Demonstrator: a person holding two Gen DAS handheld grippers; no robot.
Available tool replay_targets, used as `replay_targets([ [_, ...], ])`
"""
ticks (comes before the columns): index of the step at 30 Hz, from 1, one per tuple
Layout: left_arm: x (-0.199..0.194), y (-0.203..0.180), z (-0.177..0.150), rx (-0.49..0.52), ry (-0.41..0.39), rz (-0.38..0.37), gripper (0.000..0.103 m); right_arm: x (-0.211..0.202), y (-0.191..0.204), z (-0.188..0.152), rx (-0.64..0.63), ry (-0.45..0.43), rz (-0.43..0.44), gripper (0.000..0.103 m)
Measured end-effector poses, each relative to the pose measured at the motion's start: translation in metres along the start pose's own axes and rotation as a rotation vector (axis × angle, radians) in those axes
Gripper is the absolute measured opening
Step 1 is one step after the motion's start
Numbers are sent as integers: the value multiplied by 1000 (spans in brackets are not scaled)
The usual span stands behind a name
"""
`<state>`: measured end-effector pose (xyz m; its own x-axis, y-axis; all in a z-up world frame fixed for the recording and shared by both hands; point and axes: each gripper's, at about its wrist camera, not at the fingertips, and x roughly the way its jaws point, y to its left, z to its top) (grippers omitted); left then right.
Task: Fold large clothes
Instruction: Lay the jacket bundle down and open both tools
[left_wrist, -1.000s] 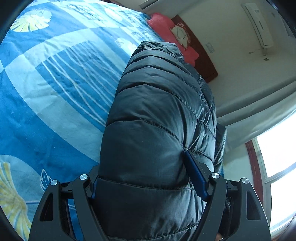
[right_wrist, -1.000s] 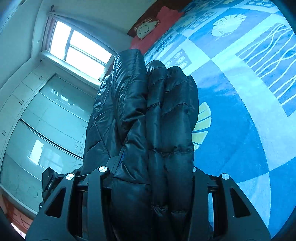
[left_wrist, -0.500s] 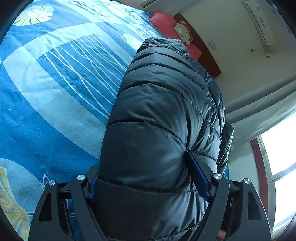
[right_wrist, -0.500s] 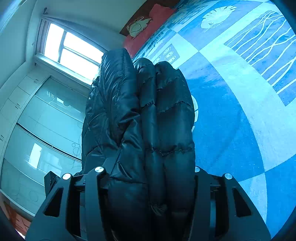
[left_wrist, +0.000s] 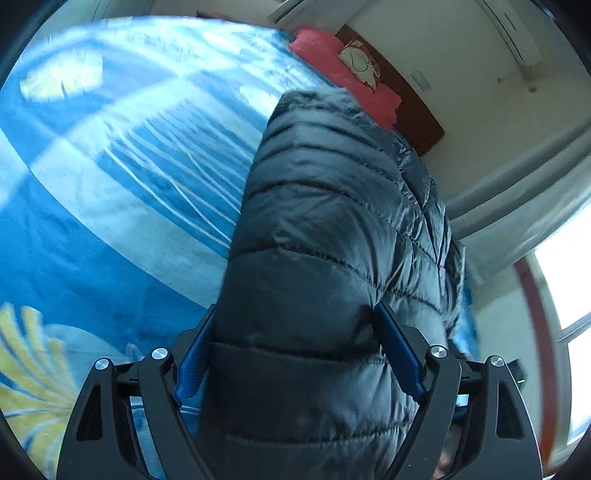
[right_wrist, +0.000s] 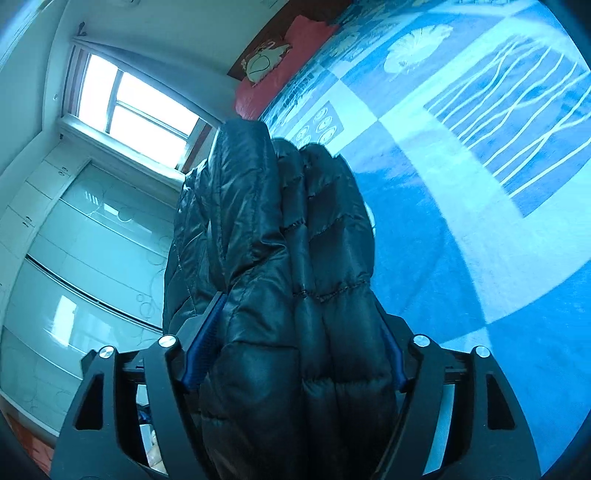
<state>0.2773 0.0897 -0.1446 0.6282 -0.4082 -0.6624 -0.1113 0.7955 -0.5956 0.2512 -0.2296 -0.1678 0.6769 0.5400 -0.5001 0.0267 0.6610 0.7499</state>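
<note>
We have the black quilted down jacket clamped in both tongs: the left gripper and the right gripper each pinch a thick bunch of it, which bulges ahead of the fingers, above the blue patterned bedspread. The slick, puffy fabric may creep out of either grip, we judge, letting layers slide apart and spoiling the fold.

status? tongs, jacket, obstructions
Left tongs shut on jacket. Right tongs shut on it too. Jacket bunched, held above the bed. Nothing in the way.
</note>
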Motion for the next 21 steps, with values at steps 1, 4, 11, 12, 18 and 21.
replay_targets([
  [1, -6, -5, 0, 41, -28, 33, 82, -6, 4, 0, -16, -12, -17, 75],
  [4, -22, -20, -2, 186, -103, 128, 82, -21, 14, 0, -54, -41, -85, 75],
  [11, -52, -56, -14, 381, -179, 226, 82, -51, 58, -16, -196, -78, -310, 76],
  [12, -57, -59, -17, 388, -183, 230, 82, -54, 65, -21, -221, -80, -340, 77],
  [18, -80, -69, -43, 427, -211, 273, 82, -70, 105, -51, -371, -121, -487, 81],
  [21, -96, -75, -53, 455, -225, 290, 82, -77, 122, -62, -424, -130, -505, 82],
])
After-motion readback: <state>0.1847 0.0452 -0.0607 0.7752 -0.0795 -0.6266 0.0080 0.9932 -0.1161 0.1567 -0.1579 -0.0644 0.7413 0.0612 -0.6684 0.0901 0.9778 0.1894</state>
